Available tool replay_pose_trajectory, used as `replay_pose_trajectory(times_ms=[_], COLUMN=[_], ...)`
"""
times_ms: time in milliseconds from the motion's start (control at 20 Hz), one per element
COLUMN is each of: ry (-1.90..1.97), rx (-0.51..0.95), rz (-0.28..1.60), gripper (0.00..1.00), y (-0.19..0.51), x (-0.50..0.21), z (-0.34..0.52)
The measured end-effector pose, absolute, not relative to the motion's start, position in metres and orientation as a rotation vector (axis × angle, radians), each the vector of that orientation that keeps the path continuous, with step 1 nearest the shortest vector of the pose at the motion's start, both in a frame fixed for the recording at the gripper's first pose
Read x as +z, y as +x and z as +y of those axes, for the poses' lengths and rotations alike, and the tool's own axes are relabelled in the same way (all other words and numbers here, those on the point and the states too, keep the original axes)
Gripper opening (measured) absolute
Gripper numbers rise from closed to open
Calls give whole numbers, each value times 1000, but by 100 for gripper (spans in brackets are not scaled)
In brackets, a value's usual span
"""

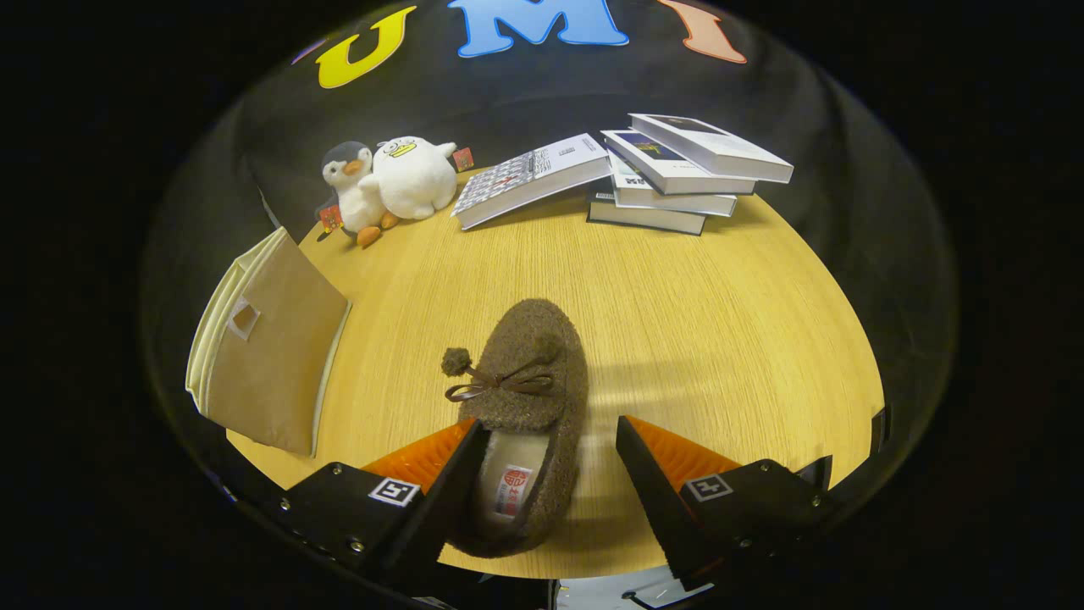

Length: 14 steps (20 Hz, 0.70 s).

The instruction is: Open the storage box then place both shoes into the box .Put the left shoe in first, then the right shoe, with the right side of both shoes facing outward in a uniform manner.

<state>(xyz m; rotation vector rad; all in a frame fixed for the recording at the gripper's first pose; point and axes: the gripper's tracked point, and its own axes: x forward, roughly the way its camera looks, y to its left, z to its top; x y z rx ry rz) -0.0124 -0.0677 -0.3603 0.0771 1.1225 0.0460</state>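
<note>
— Gripper view: how far along am I?
— Early, I judge. One brown shoe (525, 398) lies on the counter (720, 339), its heel between my jaws, which stand spread wide and press on nothing. The storage box (267, 360) sits off to the left, nothing visibly in it.
— So both shoes remain.

Shoe (525, 398): heel end partly hidden behind the hand-held gripper's (550, 474) left finger; jaws stand apart, shoe btwn them nearer the left one, contact w/ it can't be told. Insole label too small to tell. Box (267, 356): far side hidden, whether open unclear. Bottom books (669, 182) covered by upper ones. Penguin toy (351, 191) partly overlapped by white toy (415, 174). Counter (720, 322) near edge cut off behind fingers.
</note>
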Motion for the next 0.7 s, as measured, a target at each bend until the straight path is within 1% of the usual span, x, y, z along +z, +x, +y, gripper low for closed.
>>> replay_pose_trajectory(times_ms=[150,250,400,450,500,550,600,650,700], ry=[54,12,47,71,84,87,87,93,65], rx=[49,39,47,30,17,14,11,7,-34], rz=[1157,1175,1203,1204,1211,1222,1233,1244,1248], gripper=[95,88,83,76,43,38,36,36,36], y=[-16,-18,-19,-17,-16,-17,-18,-17,-17], x=[-375,-384,-393,-393,-395,-397,-395,-394,-389], z=[-70,-76,-71,-69,-68,-70,-70,-69,-80])
